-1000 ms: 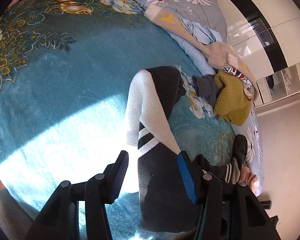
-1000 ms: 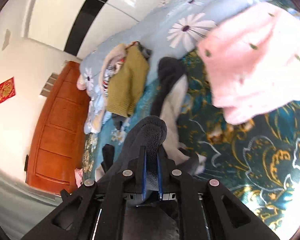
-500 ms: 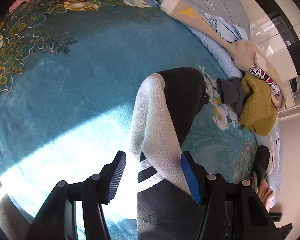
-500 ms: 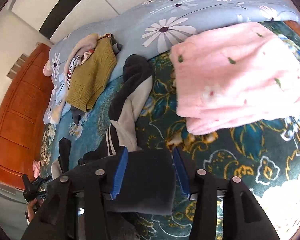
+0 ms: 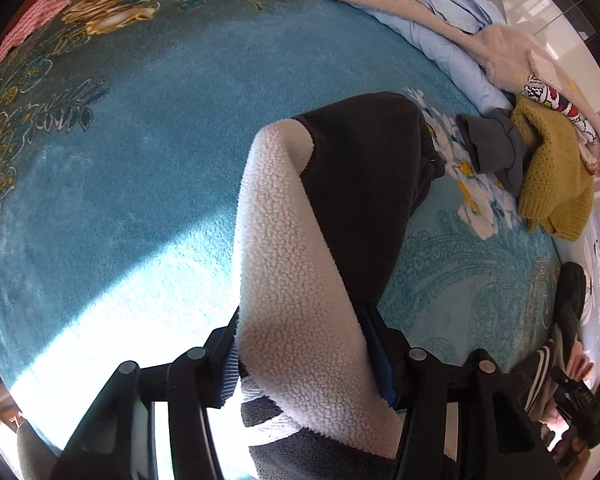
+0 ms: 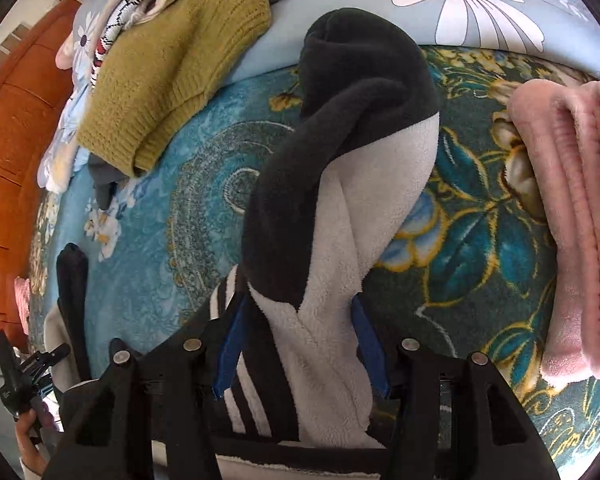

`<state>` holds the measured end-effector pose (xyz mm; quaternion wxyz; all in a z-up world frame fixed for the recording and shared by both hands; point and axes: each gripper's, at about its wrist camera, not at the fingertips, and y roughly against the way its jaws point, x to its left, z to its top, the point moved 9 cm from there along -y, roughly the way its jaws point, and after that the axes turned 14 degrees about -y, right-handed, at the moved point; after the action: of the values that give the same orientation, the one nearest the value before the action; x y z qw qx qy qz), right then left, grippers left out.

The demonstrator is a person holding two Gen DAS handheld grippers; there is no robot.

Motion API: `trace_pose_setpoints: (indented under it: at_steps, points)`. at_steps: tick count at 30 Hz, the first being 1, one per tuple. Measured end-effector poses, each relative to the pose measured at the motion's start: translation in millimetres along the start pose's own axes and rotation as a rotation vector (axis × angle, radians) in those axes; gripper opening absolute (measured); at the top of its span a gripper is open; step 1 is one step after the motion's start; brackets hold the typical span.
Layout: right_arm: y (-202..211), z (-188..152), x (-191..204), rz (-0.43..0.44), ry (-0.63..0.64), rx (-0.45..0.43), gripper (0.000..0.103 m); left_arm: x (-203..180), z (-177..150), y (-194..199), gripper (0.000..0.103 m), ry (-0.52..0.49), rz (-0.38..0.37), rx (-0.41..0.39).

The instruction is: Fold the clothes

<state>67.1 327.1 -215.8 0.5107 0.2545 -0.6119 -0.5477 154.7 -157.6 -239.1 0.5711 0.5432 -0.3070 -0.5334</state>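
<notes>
Left gripper (image 5: 306, 354): the blue-padded fingers (image 5: 382, 360) stand spread, with the fleece garment (image 5: 300, 280) lying between them. Contact between the pads and the cloth is evident at both sides, but the fingers are set wide and whether they actually clamp it cannot be told.

Right gripper (image 6: 300, 344): likewise spread, blue pads (image 6: 230, 352) flanking the same garment (image 6: 332, 208); whether it pinches the cloth cannot be determined.

The garment is a black item with a white fleecy lining turned outward and white stripes near the grippers. It lies in a long, bunched strip on the teal floral blanket (image 5: 120, 168), running away from both grippers toward the far end, where its black part is heaped.

Beside it in the right wrist view, a folded pink fleece item (image 6: 572, 232) rests on the blanket (image 6: 480, 240) to the right, apart from the garment. To the left, a mustard knit sweater (image 6: 172, 68) lies over a grey cloth and the pale blue daisy-print quilt (image 6: 460, 4). The left wrist view shows that sweater (image 5: 552, 184) at the right, near a pile of light clothing (image 5: 500, 48).

An orange wooden door (image 6: 8, 152) stands at the far left. A hand (image 6: 28, 440) appears at the lower left edge.
</notes>
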Motion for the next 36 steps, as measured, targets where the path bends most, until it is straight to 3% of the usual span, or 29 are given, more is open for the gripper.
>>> trace_pose_setpoints:
  at_steps: [2, 5, 8, 14, 20, 22, 25, 27, 29, 33, 36]
  points:
    - [-3.4, -1.2, -10.6, 0.009, -0.057, 0.009, 0.048, 0.1, -1.7, 0.5, 0.041, -0.014, 0.011, -0.004]
    - [-3.7, -0.3, -24.5, 0.086, -0.175, 0.016, 0.026, 1.3, 0.4, 3.5, 0.021, 0.001, -0.003, -0.013]
    - [4.7, -1.1, -28.0, 0.172, -0.26, 0.0, 0.013, 0.8, 4.5, 9.9, 0.017, 0.022, -0.031, -0.032]
    - [42.0, 9.5, -19.7, 0.44, -0.419, -0.01, 0.011, -28.3, 53.2, 69.2, 0.015, 0.0, -0.163, -0.197]
    - [139.8, 40.6, 17.7, 0.719, -0.36, -0.142, 0.011, -64.3, 127.3, 193.8, 0.015, -0.097, -0.314, -0.486]
    - [175.9, 45.2, 22.7, 0.803, -0.334, -0.207, 0.011, -64.9, 140.9, 242.0, 0.015, -0.124, -0.361, -0.593]
    - [231.4, 51.2, 29.3, 0.928, -0.292, -0.305, 0.01, -42.5, 150.9, 286.3, 0.016, -0.113, -0.399, -0.673]
    - [263.7, 53.9, 30.6, 0.994, -0.269, -0.365, 0.01, -24.5, 155.1, 280.1, 0.016, -0.088, -0.37, -0.664]
    - [267.3, 53.9, 19.7, 0.975, -0.278, -0.39, 0.01, -7.4, 156.8, 265.9, 0.016, -0.054, -0.355, -0.634]
    - [234.3, 45.6, -6.3, 0.898, -0.344, -0.341, 0.01, 15.1, 131.1, 187.7, 0.016, -0.003, -0.308, -0.487]
    - [195.3, 23.9, -20.1, 0.818, -0.353, -0.262, 0.01, 29.2, 90.3, 120.1, 0.016, 0.035, -0.265, -0.348]
